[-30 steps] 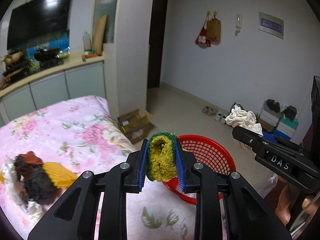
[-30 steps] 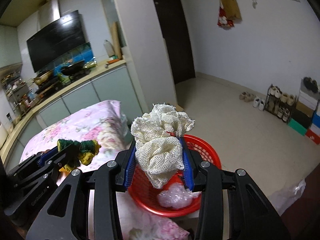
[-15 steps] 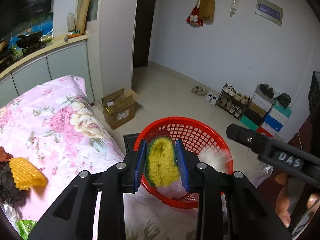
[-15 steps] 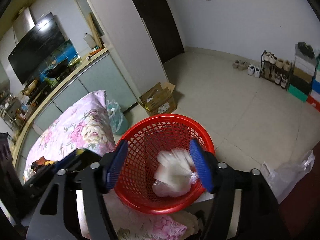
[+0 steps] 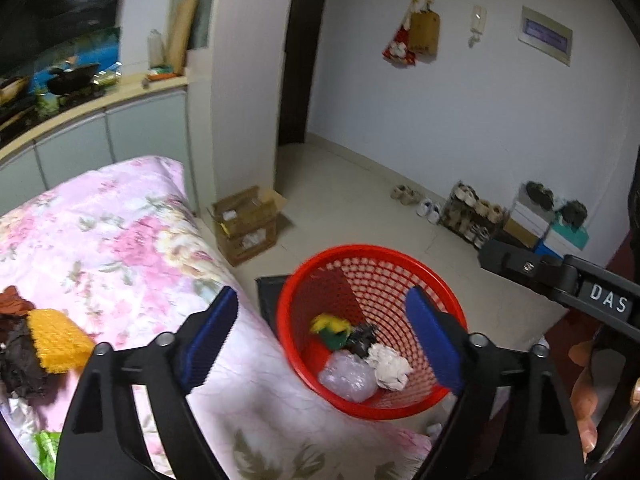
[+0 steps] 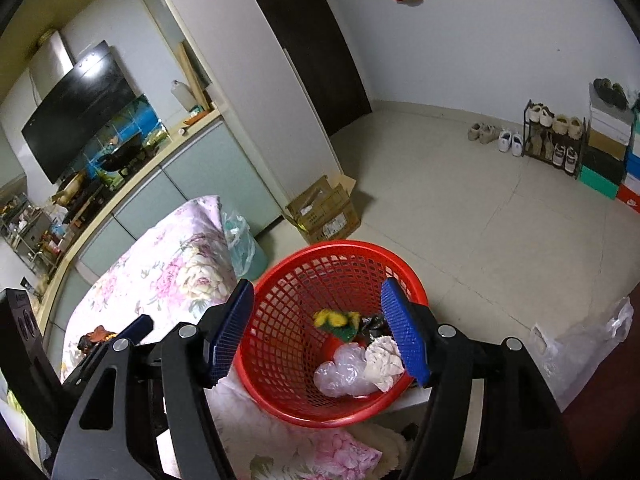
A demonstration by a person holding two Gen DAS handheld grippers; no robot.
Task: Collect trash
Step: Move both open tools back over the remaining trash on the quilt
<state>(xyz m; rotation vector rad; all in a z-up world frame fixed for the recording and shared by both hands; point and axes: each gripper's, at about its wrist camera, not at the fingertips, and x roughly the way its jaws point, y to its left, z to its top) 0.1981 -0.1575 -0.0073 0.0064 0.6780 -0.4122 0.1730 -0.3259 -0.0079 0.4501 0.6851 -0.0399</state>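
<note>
A red mesh basket (image 5: 432,276) (image 6: 280,344) stands just past the edge of the flowered pink cloth (image 5: 120,240). Inside lie the yellow-green sponge (image 5: 332,328) (image 6: 338,320), the cream mesh rag (image 5: 390,366) (image 6: 382,362), a clear crumpled plastic wad (image 5: 348,376) (image 6: 344,372) and a dark scrap (image 5: 362,338). My left gripper (image 5: 322,340) hangs above the basket, its jaws opening with nothing between them. My right gripper (image 6: 320,332) is open and empty over the same basket. A yellow foam net (image 5: 56,340) and dark scraps (image 5: 18,364) lie on the cloth at the left.
A cardboard box (image 5: 248,224) (image 6: 324,216) sits on the floor beyond the basket. A shoe rack (image 6: 554,140) and stacked shoe boxes (image 6: 608,148) line the far wall. A bagged bin (image 6: 244,248) stands by the cabinets. A white plastic bag (image 6: 580,344) lies on the floor at right.
Both grippers came over the basket and opened. The cream rag dropped from the right gripper into the basket, then the sponge fell from the left.
</note>
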